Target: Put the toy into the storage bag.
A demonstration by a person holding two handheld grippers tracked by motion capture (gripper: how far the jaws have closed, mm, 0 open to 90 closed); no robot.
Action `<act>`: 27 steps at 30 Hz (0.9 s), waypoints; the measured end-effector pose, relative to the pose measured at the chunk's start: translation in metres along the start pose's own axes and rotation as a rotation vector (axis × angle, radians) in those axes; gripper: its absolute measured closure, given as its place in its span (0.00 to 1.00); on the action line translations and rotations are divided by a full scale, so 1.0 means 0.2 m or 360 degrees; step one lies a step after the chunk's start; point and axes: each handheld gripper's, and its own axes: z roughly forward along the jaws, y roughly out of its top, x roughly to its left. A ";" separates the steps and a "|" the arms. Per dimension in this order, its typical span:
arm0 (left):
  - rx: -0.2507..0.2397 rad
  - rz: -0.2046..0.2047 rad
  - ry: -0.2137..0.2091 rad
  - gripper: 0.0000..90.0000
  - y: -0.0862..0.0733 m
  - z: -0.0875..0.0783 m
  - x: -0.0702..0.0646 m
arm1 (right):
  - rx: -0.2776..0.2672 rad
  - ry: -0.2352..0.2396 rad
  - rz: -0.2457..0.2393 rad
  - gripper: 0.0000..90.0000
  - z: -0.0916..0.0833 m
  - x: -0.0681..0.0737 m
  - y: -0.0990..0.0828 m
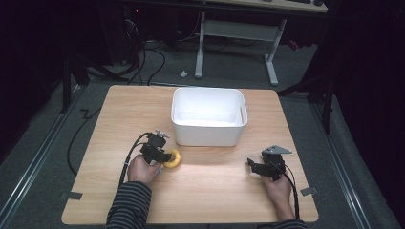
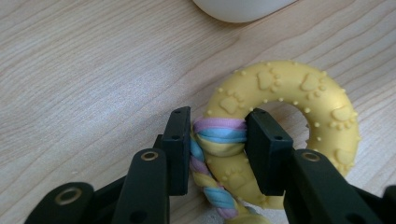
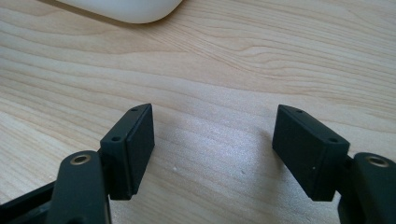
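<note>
Yellow rubber ring toy (image 2: 285,116) lies left of centre on the tabletop (image 1: 215,191), below the white tub (image 1: 208,117); left gripper (image 2: 217,149) fingers pinch its roped section; right gripper (image 3: 212,149) fingers spread, empty; braided rope may slide, dropping the toy when lifted.

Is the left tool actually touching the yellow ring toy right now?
Touching. In the left gripper view the left tool has both pads pressed against the yellow ring toy, right where the braided rope wraps it, with no gap either side.

Ring toy (image 1: 172,158) on table (image 1: 119,114), front-left of bin (image 1: 208,116); bin at table's centre-rear.
</note>
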 end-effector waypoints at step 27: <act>-0.0128 -0.0096 -0.0048 0.70 -0.03 -0.26 0.00 | 0.0001 0.0000 -0.0001 0.33 0.00 0.00 0.00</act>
